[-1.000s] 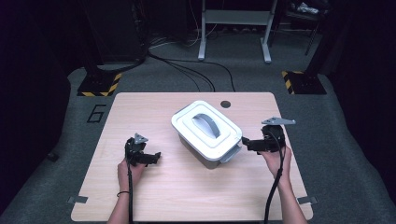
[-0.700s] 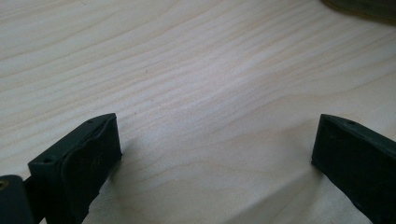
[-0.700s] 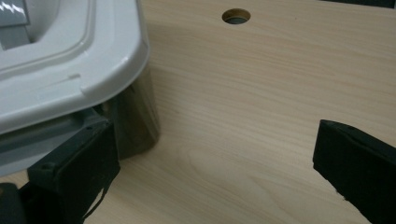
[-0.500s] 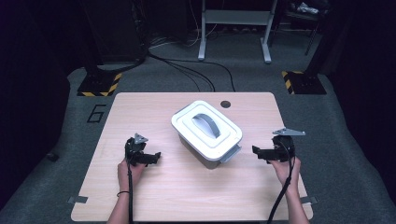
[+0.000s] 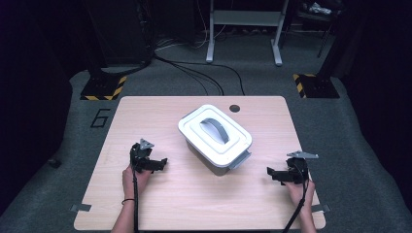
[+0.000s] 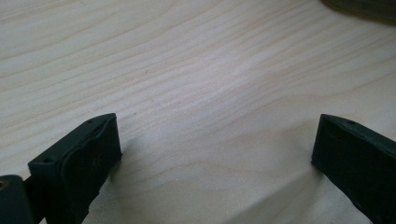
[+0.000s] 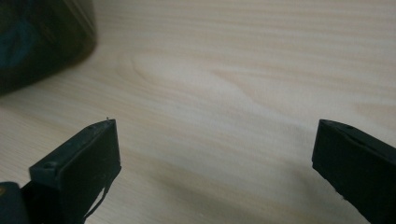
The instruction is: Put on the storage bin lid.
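Observation:
A white lidded box (image 5: 215, 137) with a grey handle (image 5: 214, 128) on its lid stands at the middle of the wooden table (image 5: 155, 116), set at an angle. My left gripper (image 5: 163, 163) rests low on the table to the box's left, open, with bare wood between its jaws (image 6: 215, 140). My right gripper (image 5: 270, 173) sits near the table's front right, apart from the box, open, nothing between its jaws (image 7: 215, 140). The box's dark side (image 7: 37, 42) shows blurred at the top left of the right gripper view.
A round cable hole (image 5: 234, 108) lies in the table behind the box. Around the table is grey carpet with a painted 6 (image 5: 99, 118), cables (image 5: 194, 73), hazard-striped feet (image 5: 104, 88) and a metal stand (image 5: 243, 29).
My right gripper has drawn back from the box's right end, moving right and toward the table's front edge. The left gripper and the box have stayed put.

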The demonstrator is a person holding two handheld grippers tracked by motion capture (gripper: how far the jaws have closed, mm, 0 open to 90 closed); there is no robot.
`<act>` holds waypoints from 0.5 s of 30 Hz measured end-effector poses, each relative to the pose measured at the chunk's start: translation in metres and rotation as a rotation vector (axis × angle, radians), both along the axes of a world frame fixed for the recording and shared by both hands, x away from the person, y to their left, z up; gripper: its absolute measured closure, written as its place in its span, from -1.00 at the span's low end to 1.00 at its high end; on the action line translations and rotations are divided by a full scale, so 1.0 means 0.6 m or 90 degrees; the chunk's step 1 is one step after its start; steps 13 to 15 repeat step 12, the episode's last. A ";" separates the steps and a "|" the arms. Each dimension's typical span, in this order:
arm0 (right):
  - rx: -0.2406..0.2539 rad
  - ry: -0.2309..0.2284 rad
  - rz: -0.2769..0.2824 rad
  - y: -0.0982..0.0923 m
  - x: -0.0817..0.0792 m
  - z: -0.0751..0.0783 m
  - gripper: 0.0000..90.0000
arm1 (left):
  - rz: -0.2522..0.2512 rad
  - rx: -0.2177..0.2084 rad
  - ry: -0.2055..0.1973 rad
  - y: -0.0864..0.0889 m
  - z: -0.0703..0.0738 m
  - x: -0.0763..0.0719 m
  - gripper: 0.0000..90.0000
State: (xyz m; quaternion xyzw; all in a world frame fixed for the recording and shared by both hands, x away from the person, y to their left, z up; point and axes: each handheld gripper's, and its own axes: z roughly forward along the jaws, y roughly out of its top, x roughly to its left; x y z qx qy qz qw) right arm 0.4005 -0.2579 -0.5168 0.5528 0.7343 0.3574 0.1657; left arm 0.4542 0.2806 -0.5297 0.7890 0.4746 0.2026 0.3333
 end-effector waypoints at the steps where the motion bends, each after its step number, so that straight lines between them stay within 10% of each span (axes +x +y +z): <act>1: -0.003 0.003 -0.002 0.000 -0.003 -0.006 -0.99 | 0.000 0.000 0.000 0.000 0.000 0.000 -0.97; 9: -0.090 -0.033 -0.004 0.018 -0.012 -0.020 -1.00 | 0.000 0.000 0.000 0.000 0.000 0.000 -0.97; 15: -0.088 -0.030 0.000 0.019 -0.014 -0.020 -1.00 | 0.000 0.000 0.000 0.000 0.000 0.000 -0.97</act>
